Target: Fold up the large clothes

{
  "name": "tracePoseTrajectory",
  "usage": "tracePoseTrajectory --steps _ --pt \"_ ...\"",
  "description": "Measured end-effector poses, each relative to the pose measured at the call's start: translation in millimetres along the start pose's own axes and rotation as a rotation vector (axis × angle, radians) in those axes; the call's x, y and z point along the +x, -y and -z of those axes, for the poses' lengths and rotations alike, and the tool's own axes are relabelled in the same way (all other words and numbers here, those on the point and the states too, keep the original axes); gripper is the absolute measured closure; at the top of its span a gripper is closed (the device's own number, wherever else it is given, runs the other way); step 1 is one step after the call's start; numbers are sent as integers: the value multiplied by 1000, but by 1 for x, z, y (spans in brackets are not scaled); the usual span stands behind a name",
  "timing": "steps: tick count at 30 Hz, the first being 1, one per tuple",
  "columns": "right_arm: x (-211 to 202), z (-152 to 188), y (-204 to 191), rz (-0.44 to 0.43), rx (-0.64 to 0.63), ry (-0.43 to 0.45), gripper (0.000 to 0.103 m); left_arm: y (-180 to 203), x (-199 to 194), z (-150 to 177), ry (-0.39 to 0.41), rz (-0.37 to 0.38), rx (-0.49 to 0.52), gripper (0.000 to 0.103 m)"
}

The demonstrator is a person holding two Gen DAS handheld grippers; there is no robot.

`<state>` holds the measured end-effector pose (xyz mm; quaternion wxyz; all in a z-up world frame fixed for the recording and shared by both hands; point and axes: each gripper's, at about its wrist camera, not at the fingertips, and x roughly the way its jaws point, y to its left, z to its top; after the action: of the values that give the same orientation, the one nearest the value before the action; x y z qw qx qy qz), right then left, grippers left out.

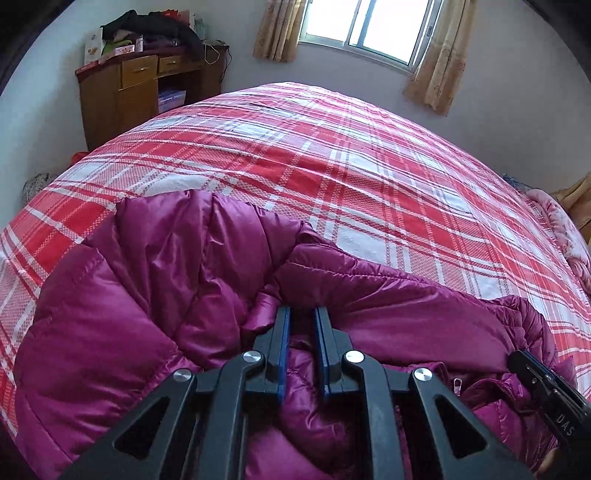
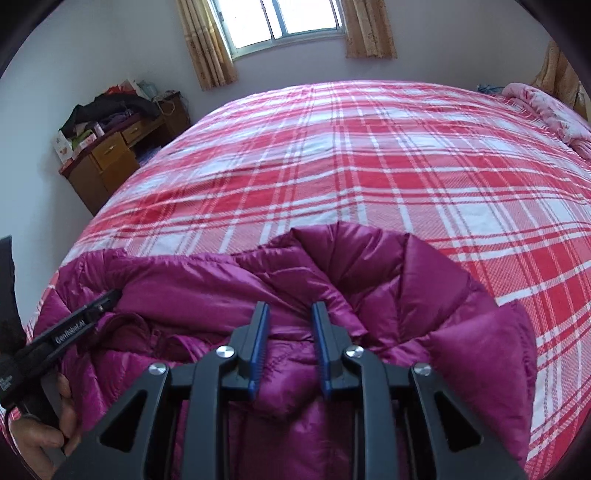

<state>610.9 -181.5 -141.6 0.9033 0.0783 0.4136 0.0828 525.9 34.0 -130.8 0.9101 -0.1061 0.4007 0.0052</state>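
Note:
A large magenta quilted down jacket (image 1: 155, 280) lies bunched at the near edge of the bed; it also shows in the right wrist view (image 2: 388, 288). My left gripper (image 1: 302, 314) hovers low over its crumpled middle with the jaws a little apart, and jacket fabric lies between the fingers. My right gripper (image 2: 289, 309) is over the jacket's folded right part, jaws apart with fabric between them. Each gripper shows in the other view, the right one (image 1: 517, 360) at the lower right and the left one (image 2: 110, 297) at the left. Whether either pinches the fabric is not clear.
The bed (image 1: 332, 158) has a red and white plaid cover (image 2: 369, 166). A wooden desk (image 1: 122, 96) piled with clothes and boxes stands at the back left by the wall. A pink blanket (image 2: 546, 107) lies at the far right. A curtained window (image 1: 362, 26) is behind.

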Motion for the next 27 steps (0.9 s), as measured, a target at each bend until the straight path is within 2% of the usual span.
tracePoseTrajectory --steps 3,10,13,15,17,19,20,23,27 --pt "4 -1 -2 17 -2 8 78 3 1 0 -12 -25 16 88" --pt "5 -1 -5 41 -21 21 78 4 2 0 -13 -29 20 88" --pt "2 -3 -8 50 -35 8 76 3 -4 -2 -21 -9 9 88" --pt "-16 -5 -11 58 -43 -10 74 1 -18 -3 -40 19 21 88" --pt "-56 0 -10 30 -18 64 64 -2 -50 -1 -12 48 60 88" --pt "-105 10 -6 12 -3 162 40 -7 -96 3 47 55 128 88" --pt "-124 15 -4 10 2 193 36 -9 -117 5 73 68 148 88" --pt "-190 39 8 -34 12 254 34 -27 -190 17 140 104 188 88" --pt "-268 84 23 -29 -10 288 34 -65 -272 45 155 152 202 82"
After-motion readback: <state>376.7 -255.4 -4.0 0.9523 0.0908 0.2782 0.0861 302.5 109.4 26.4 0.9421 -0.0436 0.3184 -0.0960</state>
